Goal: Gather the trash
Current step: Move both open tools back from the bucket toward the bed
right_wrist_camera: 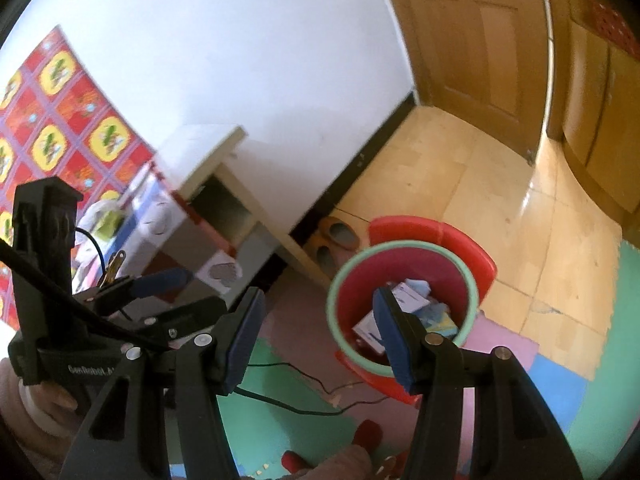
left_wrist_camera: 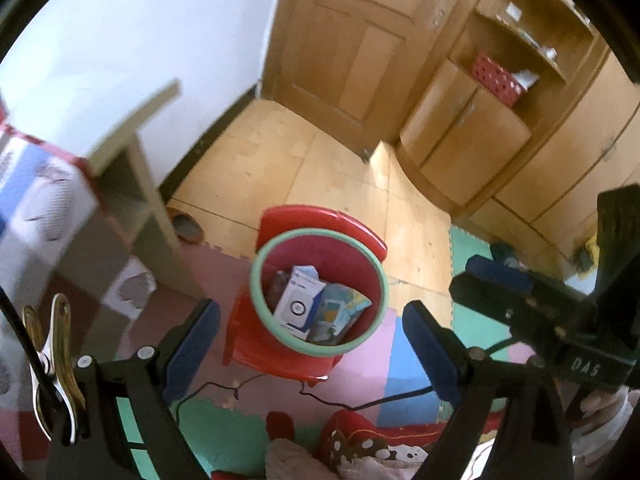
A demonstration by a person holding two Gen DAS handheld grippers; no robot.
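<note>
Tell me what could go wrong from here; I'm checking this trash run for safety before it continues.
1. The bin sits on a small red chair, not on the floor; a nudge from either open gripper, left or right, might tip it.
2. A black cable trails across the mat beside the chair; it could snag.
3. The boxes stand tilted in the bin, so more trash may not settle.

right tool [right_wrist_camera: 316,336]: near finger covers part of the white box [right_wrist_camera: 404,300] in the bin [right_wrist_camera: 400,248]. the red chair [left_wrist_camera: 320,220] is mostly hidden under the bin. shelf items [left_wrist_camera: 516,12] are blurred, unreadable. the bench [left_wrist_camera: 132,120] is blurred, its left end cut off by a box.
</note>
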